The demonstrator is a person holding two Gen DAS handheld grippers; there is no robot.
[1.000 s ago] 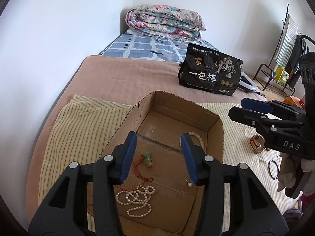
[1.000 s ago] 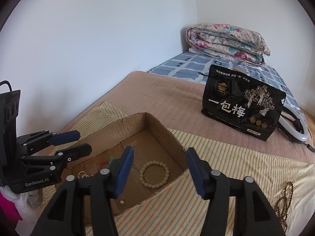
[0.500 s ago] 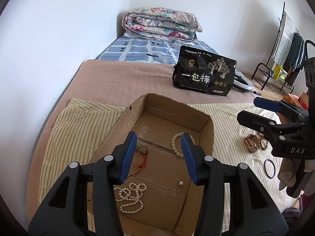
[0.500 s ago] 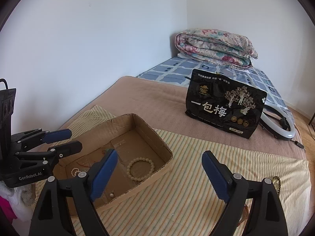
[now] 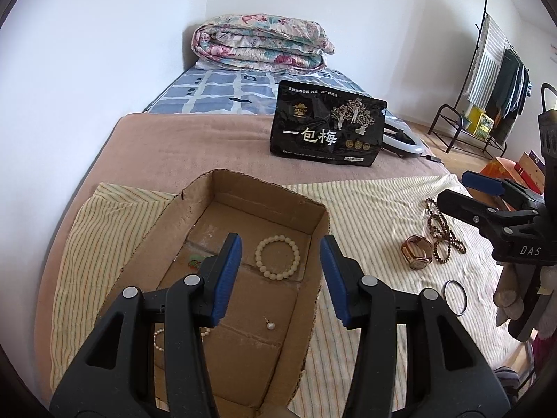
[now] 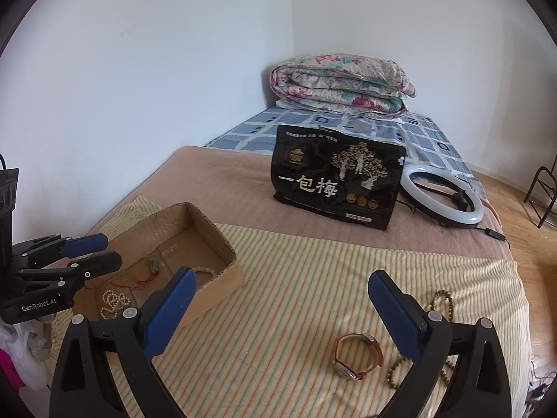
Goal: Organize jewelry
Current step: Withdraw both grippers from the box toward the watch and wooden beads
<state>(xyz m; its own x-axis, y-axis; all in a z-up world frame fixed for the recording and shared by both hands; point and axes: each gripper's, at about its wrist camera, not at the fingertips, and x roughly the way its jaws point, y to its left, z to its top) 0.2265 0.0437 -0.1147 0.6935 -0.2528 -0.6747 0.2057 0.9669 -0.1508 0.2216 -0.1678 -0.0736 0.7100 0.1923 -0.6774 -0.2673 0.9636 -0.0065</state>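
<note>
You are looking at a cardboard box (image 5: pixel 315 224) sitting on the striped cloth (image 6: pixel 296 278), with a bead bracelet (image 5: pixel 277 258) lying inside. A watch (image 6: pixel 355 357) is lying to its right, seemingly touching a bead string (image 6: pixel 442 304). A pouch (image 6: pixel 337 183) is standing behind.

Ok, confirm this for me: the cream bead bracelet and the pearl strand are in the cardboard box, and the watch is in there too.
Not quite. The watch is not in the cardboard box; the right wrist view shows it on the striped cloth, beside the brown bead strand. The cream bead bracelet and the pearl strand are indeed inside the box.
</note>
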